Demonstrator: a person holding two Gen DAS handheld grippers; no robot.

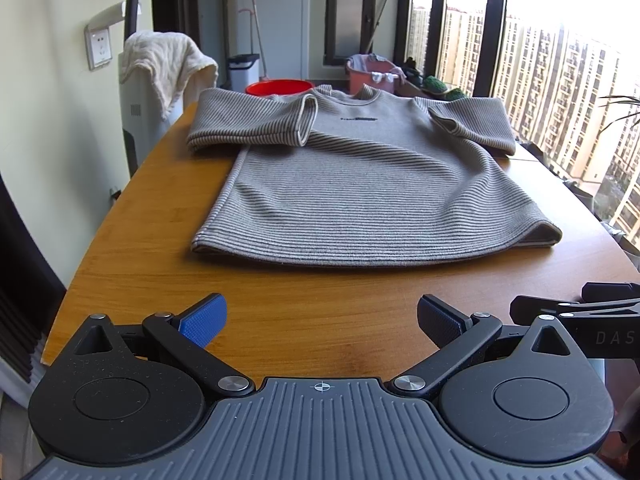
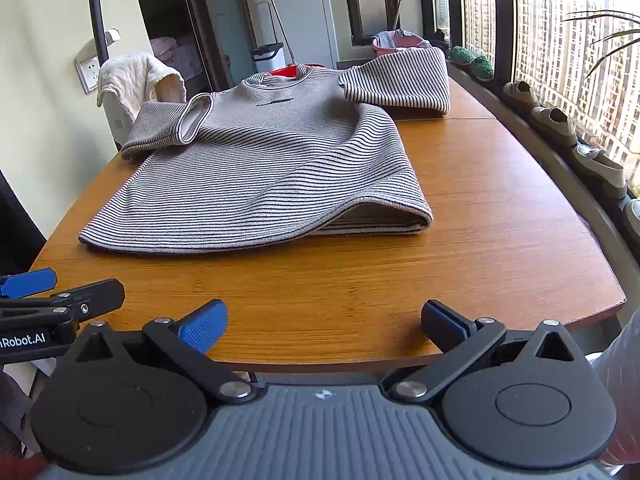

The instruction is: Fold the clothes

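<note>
Striped shirt lies on wooden table beside tall windows; both grippers' fingers spread wide, empty.

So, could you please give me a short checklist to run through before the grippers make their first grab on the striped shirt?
1. Left gripper open and empty: ok.
2. Right gripper open and empty: ok.
3. Striped shirt fully on the wooden table: ok.
4. Shirt lying flat: not ok; the hem corner on the right side is lifted and doubled, and the body shows ripples.
5. Sleeves spread out: not ok; the left sleeve and the right sleeve both lie bent in toward the chest.
6. Bare table between grippers and hem for the approach: ok.
</note>
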